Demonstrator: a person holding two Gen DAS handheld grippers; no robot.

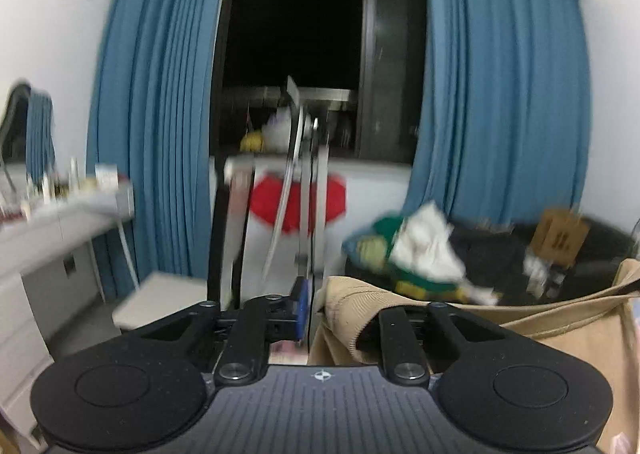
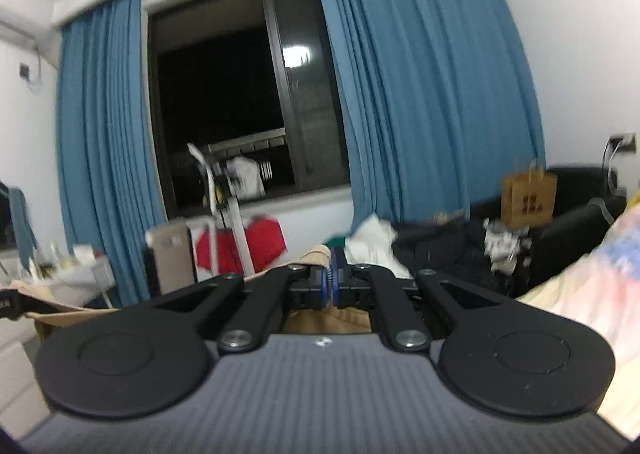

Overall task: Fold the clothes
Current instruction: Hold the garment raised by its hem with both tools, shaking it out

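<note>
Both grippers are clamped on a tan ribbed garment (image 1: 520,318): the left gripper (image 1: 316,306) is pinched nearly shut on one bunched edge, the right gripper (image 2: 330,282) fully shut on another. The cloth is stretched between them, probably so it's held spread for a fold. Blue curtains (image 1: 156,113) are seen well behind the garment.

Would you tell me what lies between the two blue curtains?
A dark window fills the gap between the blue curtains, with a white rack before it; both wrist views show this.
</note>
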